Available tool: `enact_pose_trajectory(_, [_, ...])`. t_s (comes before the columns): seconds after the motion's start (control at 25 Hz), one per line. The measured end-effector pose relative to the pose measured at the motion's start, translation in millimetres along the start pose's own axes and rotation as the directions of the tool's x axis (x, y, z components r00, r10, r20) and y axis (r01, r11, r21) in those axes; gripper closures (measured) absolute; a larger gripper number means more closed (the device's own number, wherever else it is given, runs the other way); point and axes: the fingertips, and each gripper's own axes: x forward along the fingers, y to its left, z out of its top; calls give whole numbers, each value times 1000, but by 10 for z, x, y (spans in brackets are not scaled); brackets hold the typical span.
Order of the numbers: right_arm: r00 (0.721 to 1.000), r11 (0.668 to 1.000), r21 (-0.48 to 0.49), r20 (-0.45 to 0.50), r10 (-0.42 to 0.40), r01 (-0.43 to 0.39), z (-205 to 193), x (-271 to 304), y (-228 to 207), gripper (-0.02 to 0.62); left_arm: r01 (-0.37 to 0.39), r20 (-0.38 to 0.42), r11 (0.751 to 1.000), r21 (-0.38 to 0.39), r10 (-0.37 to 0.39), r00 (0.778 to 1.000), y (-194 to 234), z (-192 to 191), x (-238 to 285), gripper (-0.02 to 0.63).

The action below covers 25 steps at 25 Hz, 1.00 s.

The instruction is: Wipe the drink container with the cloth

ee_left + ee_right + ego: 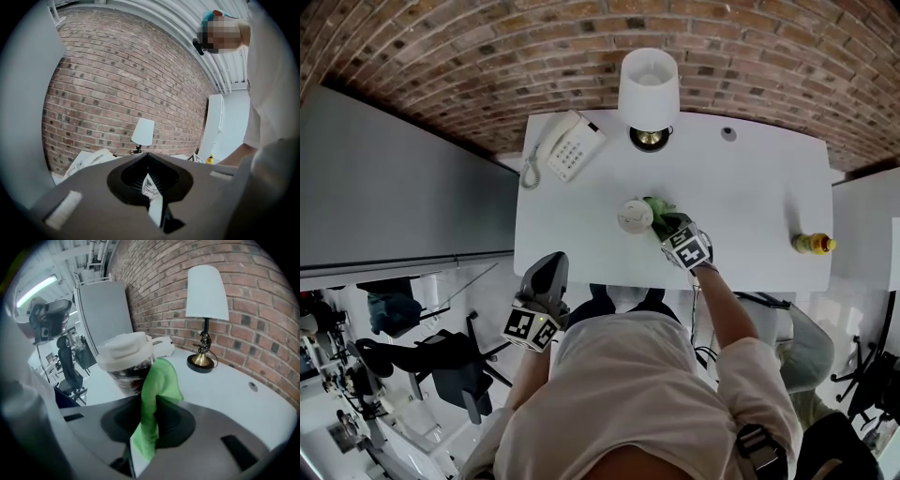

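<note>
- Left gripper (547, 269): jaws clenched together, and its own view shows nothing gripped. It hangs off the near edge of the white table (750, 187), well apart from the cup.
- Phone (567, 145): back left of the table, out of the way.
- Drink container (635, 216): a white-lidded cup, upright, near the front middle of the table. Nothing steadies it.
- Cloth (161, 378): green, with its free end lying against the cup's side just under the lid.
- Right gripper (149, 404): clamped on the cloth, just beside the cup on its right.
- Our read: the wipe is at one side of the cup only, and the rest of the wall looks untouched.
- To do it well, we press lightly and low on the wall, not at the lid, since a push up high could tip it.
- We'd bring the left gripper in to brace the opposite side, then work the cloth round.
- We'd leave slack in the cloth so it wraps the curve.
- Yellow bottle (814, 244): far right and well apart, so no clash.
</note>
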Motion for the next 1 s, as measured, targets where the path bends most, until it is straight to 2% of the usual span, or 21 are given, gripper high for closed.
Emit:
enact_pose_trajectory(0.24, [1000,996,-90,30,-3,5,173,-194,20,526,13,0,1000,16,-13,1000,-16,-24,-38,601])
enact_pose_trajectory(0.36, [999,991,-136,38,-1,6,221,-247,24,526,5,2,1000,0,-5,1000,-28,-19,-48,601])
enact_pose_trajectory(0.44, [999,991,-137,48,-1,8,238,-268,8,526,3,1,1000,-2,-3,1000,-37,-26,-46,601])
enact_pose_trajectory(0.6, [997,998,-51,66,-38,41,228,-327,-69,526,16,3,1000,5,-16,1000,-70,-25,-49,601])
enact_pose_trajectory(0.72, [995,995,50,43,-89,87,69,-373,-147,526,16,3,1000,-1,-16,1000,-87,-25,-47,601])
enact_pose_trajectory(0.88, [993,970,213,-5,-120,118,-273,-377,-102,526,25,-12,1000,6,-25,1000,-105,-62,-50,601])
enact_pose_trajectory(1.0, [993,952,283,-31,-113,117,-453,-328,38,526,25,-13,1000,-2,-25,1000,-102,-76,-53,601])
